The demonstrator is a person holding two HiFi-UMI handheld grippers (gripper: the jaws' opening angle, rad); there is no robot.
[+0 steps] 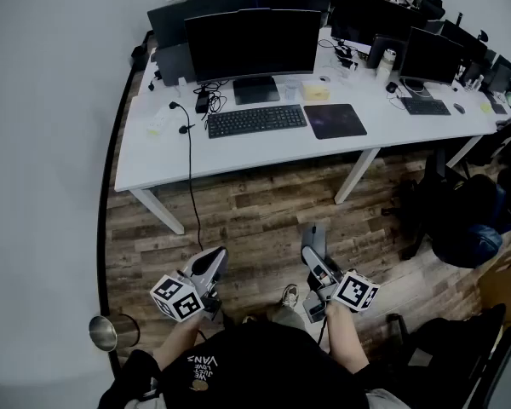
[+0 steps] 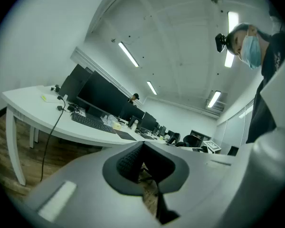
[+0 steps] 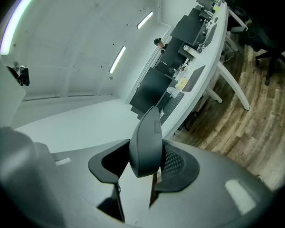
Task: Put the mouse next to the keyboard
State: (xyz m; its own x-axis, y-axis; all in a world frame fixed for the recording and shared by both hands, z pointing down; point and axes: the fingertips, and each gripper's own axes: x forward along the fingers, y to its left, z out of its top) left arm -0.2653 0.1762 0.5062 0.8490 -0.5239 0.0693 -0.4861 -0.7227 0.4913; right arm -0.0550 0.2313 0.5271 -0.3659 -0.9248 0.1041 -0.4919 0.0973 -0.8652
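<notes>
A black keyboard (image 1: 256,120) lies on the white desk (image 1: 153,164) in front of a dark monitor (image 1: 251,45), with a dark mouse pad (image 1: 334,120) to its right. I stand well back from the desk, over the wooden floor. My right gripper (image 1: 312,255) is shut on a grey mouse (image 1: 313,234); in the right gripper view the mouse (image 3: 146,141) stands on end between the jaws of that gripper (image 3: 146,152). My left gripper (image 1: 211,261) hangs at the same height, shut and empty. The left gripper view shows its jaws (image 2: 142,147) meeting, with the keyboard (image 2: 92,123) far off.
A black cable (image 1: 190,177) hangs off the desk's front edge to the floor. A metal bin (image 1: 109,331) stands by the wall at lower left. A dark office chair (image 1: 464,220) and a cardboard box (image 1: 507,284) are at right. A second keyboard (image 1: 425,106) lies further right.
</notes>
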